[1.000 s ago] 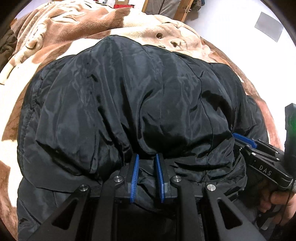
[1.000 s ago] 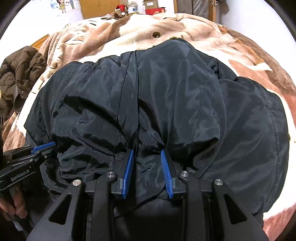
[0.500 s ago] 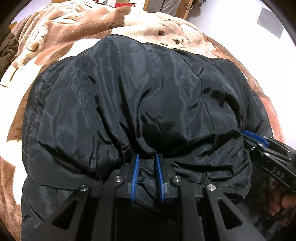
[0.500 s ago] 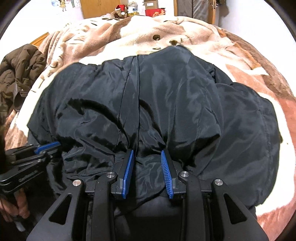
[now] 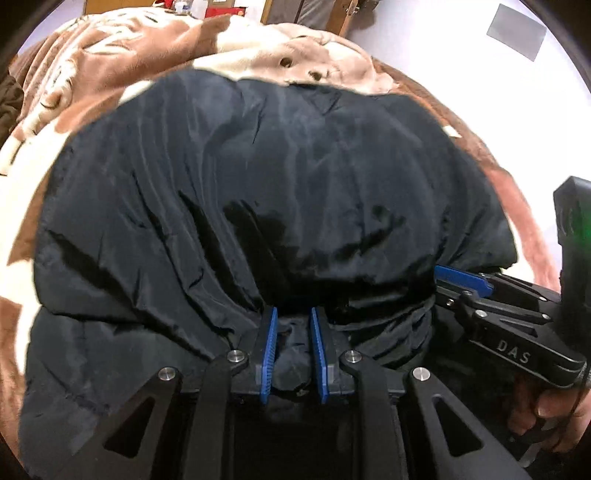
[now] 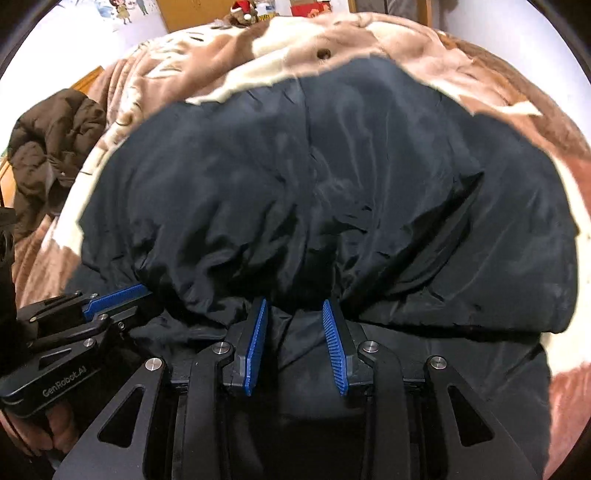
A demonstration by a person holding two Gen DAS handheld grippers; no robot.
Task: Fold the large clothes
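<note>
A large black padded jacket lies on a brown and cream blanket on a bed. Its near edge is doubled back over the rest, forming a bulging top layer. My left gripper is shut on a bunch of that edge, with fabric pinched between the blue pads. In the right wrist view the jacket fills the middle, and my right gripper is shut on the same edge further right, its jaws a little wider apart. Each gripper shows in the other's view: the right gripper and the left gripper, both clamped into the fold.
A brown puffy coat lies heaped at the left side of the bed. The blanket reaches past the jacket to wooden furniture and boxes at the back. A white wall stands to the right. A person's hand grips the right handle.
Both grippers have carried the held edge a little further away across the jacket. The doubled-over layer now bulges higher and covers more of the layer beneath. The picture is blurred by motion.
</note>
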